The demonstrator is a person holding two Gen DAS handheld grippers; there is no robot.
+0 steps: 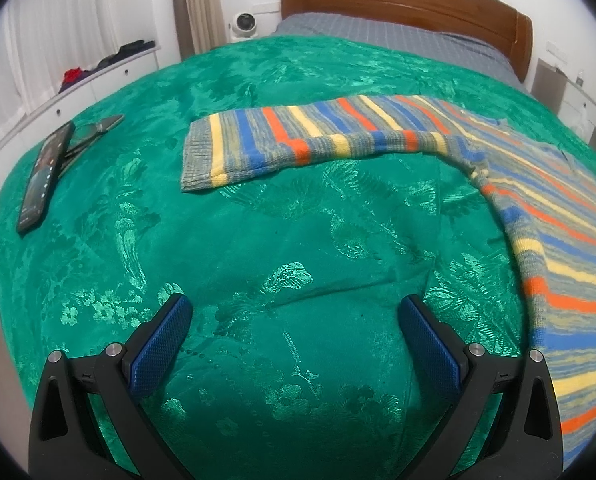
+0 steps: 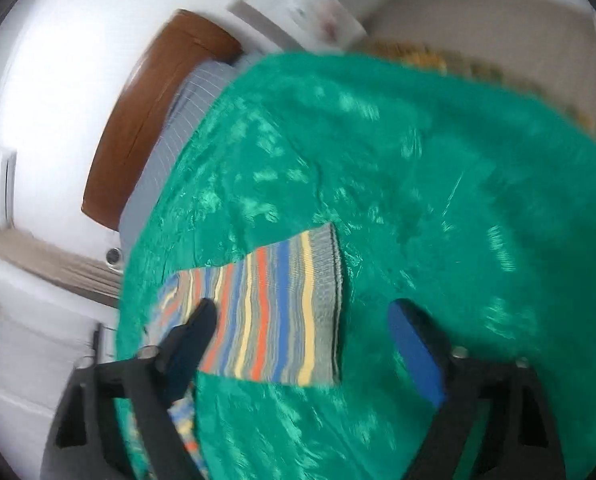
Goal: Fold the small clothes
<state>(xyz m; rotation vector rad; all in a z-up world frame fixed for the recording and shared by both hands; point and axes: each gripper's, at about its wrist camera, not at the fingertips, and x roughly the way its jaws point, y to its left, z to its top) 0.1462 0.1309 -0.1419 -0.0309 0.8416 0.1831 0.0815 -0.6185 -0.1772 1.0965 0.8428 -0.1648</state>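
Observation:
A striped knit sweater [image 1: 570, 248] in blue, orange, yellow and grey lies on the green bedspread [image 1: 257, 240]. One sleeve [image 1: 298, 136] stretches left across the bed in the left wrist view. My left gripper [image 1: 293, 312] hovers open above bare bedspread, left of the sweater's body, holding nothing. In the blurred right wrist view, the other sleeve with its grey cuff [image 2: 281, 312] lies under my right gripper [image 2: 302, 312]. Its jaws stand apart over the sleeve, and the pads do not press on it.
A phone [image 1: 43, 176] and another dark device [image 1: 93, 132] lie at the bed's left edge. The wooden headboard [image 1: 410, 4] and grey sheet [image 1: 398, 36] are at the far end. White drawers [image 1: 97, 84] run along the left wall.

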